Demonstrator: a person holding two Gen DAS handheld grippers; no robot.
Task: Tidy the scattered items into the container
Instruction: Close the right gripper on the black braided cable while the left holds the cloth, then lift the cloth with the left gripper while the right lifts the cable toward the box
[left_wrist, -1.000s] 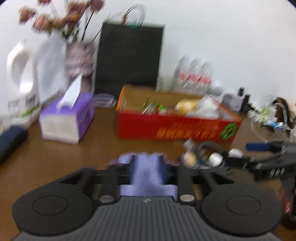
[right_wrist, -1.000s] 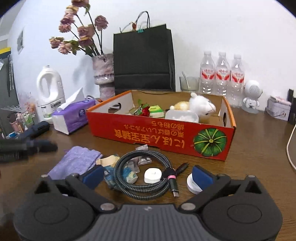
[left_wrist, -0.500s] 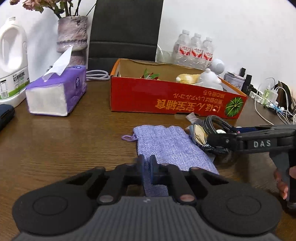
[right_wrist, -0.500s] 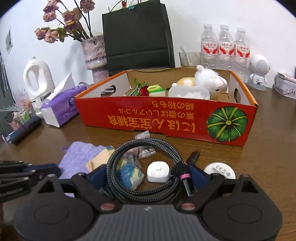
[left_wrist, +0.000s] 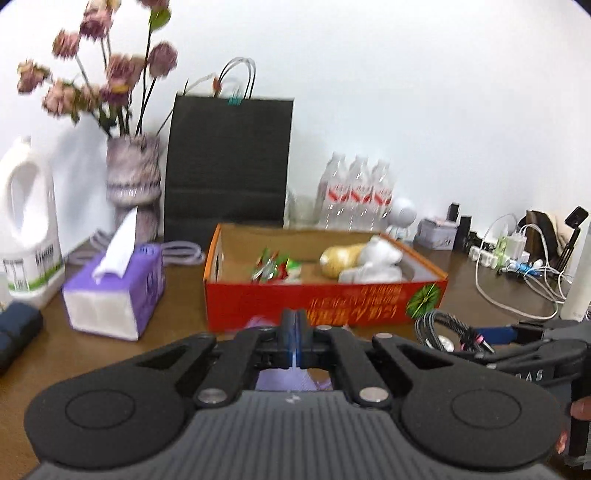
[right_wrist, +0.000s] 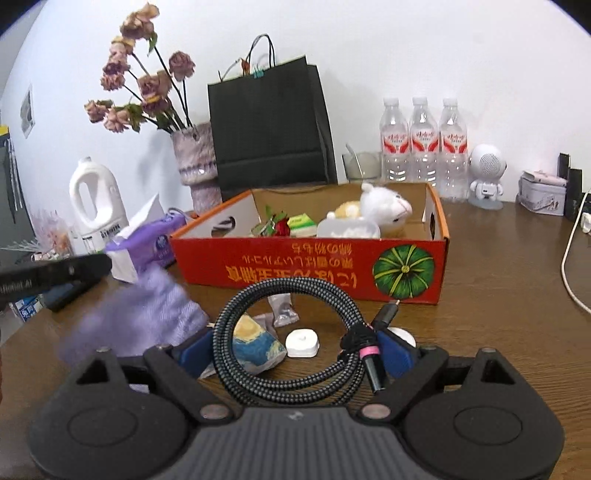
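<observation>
My left gripper (left_wrist: 294, 328) is shut on the purple cloth pouch (left_wrist: 284, 380), which hangs lifted off the table and looks blurred in the right wrist view (right_wrist: 147, 310). My right gripper (right_wrist: 293, 349) is shut on the coiled black braided cable (right_wrist: 280, 332) and holds it raised above the table; the cable also shows in the left wrist view (left_wrist: 443, 330). The red cardboard box (right_wrist: 310, 269) stands just behind, holding a white plush toy (right_wrist: 384, 205), a white tub and small packets. A blue-yellow packet (right_wrist: 255, 347), a white round item (right_wrist: 303, 341) and a foil sachet (right_wrist: 282, 312) lie on the table.
A purple tissue box (left_wrist: 114, 288) stands left of the red box, with a white jug (left_wrist: 27, 229) and flower vase (left_wrist: 135, 181) behind. A black paper bag (left_wrist: 227, 170), water bottles (right_wrist: 424, 144), a white robot speaker (right_wrist: 485, 173) and cables (left_wrist: 517, 266) line the back and right.
My left gripper has lifted the purple pouch off the table towards the red box. My right gripper has closed on the coiled cable and raised it.
</observation>
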